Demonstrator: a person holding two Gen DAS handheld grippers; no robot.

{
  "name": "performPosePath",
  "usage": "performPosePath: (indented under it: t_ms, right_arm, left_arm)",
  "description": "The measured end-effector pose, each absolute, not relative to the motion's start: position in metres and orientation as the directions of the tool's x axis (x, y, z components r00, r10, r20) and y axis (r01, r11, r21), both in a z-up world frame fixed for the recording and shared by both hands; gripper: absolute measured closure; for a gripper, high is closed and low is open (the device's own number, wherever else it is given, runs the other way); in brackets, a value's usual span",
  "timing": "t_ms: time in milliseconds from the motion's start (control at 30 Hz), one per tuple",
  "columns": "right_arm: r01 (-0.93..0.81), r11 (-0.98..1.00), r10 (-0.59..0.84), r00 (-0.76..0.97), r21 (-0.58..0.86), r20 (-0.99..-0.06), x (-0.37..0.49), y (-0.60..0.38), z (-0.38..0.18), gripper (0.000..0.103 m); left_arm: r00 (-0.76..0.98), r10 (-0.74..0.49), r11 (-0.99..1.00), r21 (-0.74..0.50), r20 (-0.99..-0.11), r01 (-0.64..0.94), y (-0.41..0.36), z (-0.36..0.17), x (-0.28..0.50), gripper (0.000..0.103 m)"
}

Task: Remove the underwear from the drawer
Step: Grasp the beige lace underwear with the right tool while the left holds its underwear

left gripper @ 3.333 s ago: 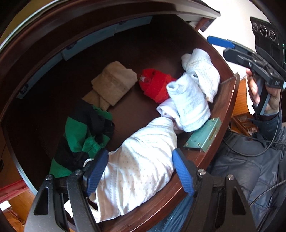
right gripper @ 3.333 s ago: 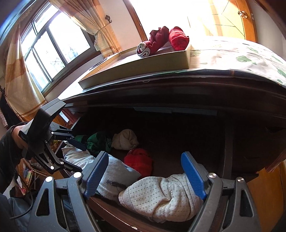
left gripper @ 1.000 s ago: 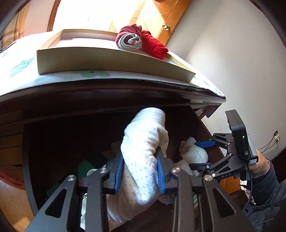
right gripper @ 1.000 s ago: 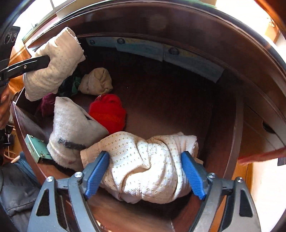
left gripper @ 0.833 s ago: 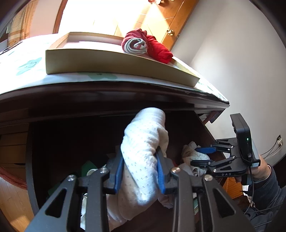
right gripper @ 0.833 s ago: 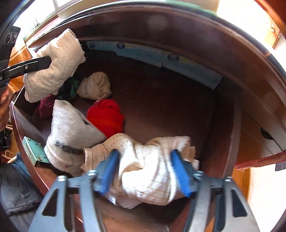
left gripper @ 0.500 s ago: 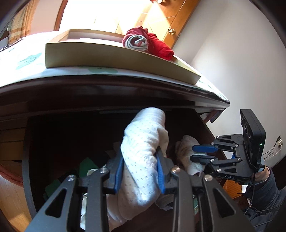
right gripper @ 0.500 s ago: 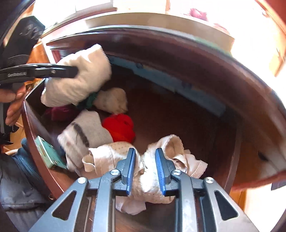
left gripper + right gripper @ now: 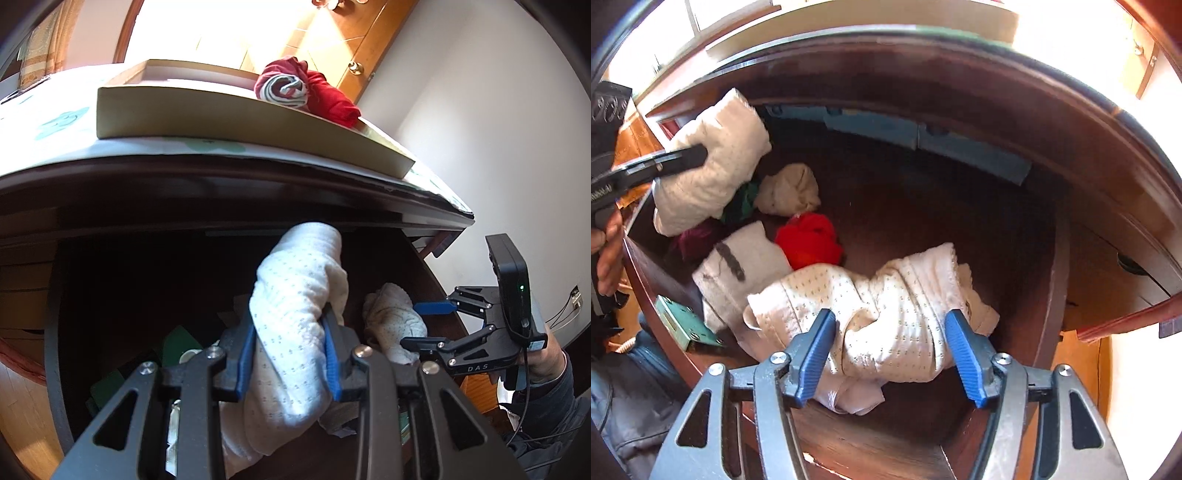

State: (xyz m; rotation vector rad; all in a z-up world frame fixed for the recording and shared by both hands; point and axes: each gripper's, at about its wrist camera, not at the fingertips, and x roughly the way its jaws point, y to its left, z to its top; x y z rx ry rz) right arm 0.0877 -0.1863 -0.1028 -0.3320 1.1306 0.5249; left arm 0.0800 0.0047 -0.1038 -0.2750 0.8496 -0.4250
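A rolled white dotted underwear (image 9: 299,280) is raised above the open dark wooden drawer (image 9: 1049,258), and my left gripper (image 9: 290,332) is shut on it; the right wrist view shows the same roll (image 9: 713,162) at upper left. A crumpled cream dotted underwear (image 9: 886,295) lies at the drawer's front. My right gripper (image 9: 890,332) points down over it, its jaws opening with the cloth loose between the blue pads. From the left wrist view, the right gripper (image 9: 424,325) hangs beside that cream bundle (image 9: 391,317).
More rolls lie in the drawer: a red one (image 9: 809,236), a beige one (image 9: 790,188), a white one with a grey stripe (image 9: 746,258) and green cloth (image 9: 746,199). A lock plate (image 9: 683,325) sits on the front edge. A shallow box (image 9: 221,122) on the dresser top holds red rolls (image 9: 306,92).
The left gripper closed on the white roll and lifted it out, then held still. The right gripper pinched the cream underwear, bunching it, and its jaws have now spread wide again.
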Motion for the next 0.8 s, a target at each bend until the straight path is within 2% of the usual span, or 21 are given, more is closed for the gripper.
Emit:
performPosePath:
  t_ms: [200, 267, 300, 333, 433, 533, 800]
  right_arm:
    - [-0.562, 0.827, 0.185, 0.295, -0.013, -0.937, 0.101, -0.179, -0.125, 0.030]
    - [-0.573, 0.820, 0.190, 0.290, -0.011, -0.938, 0.104, -0.179, -0.123, 0.031]
    - [-0.583, 0.812, 0.193, 0.294, -0.016, -0.936, 0.104, -0.177, -0.124, 0.035]
    - [-0.597, 0.802, 0.194, 0.305, -0.029, -0.932, 0.102, -0.176, -0.124, 0.045]
    - [-0.611, 0.791, 0.238, 0.324, -0.011, -0.916, 0.095, -0.180, -0.122, 0.061]
    - [-0.608, 0.794, 0.279, 0.366, -0.001, -0.888, 0.088, -0.185, -0.118, 0.067]
    - [-0.604, 0.797, 0.329, 0.449, -0.011, -0.831, 0.074, -0.192, -0.107, 0.076]
  left_arm:
    - [0.584, -0.465, 0.883, -0.400, -0.666, 0.247, 0.004, -0.104, 0.081, 0.073]
    - [0.587, -0.465, 0.882, -0.404, -0.663, 0.243, 0.004, -0.105, 0.081, 0.073]
    - [0.589, -0.465, 0.882, -0.405, -0.661, 0.241, 0.005, -0.105, 0.080, 0.073]
    - [0.592, -0.464, 0.882, -0.406, -0.659, 0.239, 0.005, -0.106, 0.079, 0.073]
    - [0.607, -0.455, 0.885, -0.405, -0.652, 0.229, 0.007, -0.106, 0.076, 0.073]
    - [0.615, -0.454, 0.884, -0.411, -0.645, 0.222, 0.008, -0.106, 0.074, 0.073]
    - [0.628, -0.454, 0.883, -0.413, -0.632, 0.222, 0.006, -0.106, 0.069, 0.073]
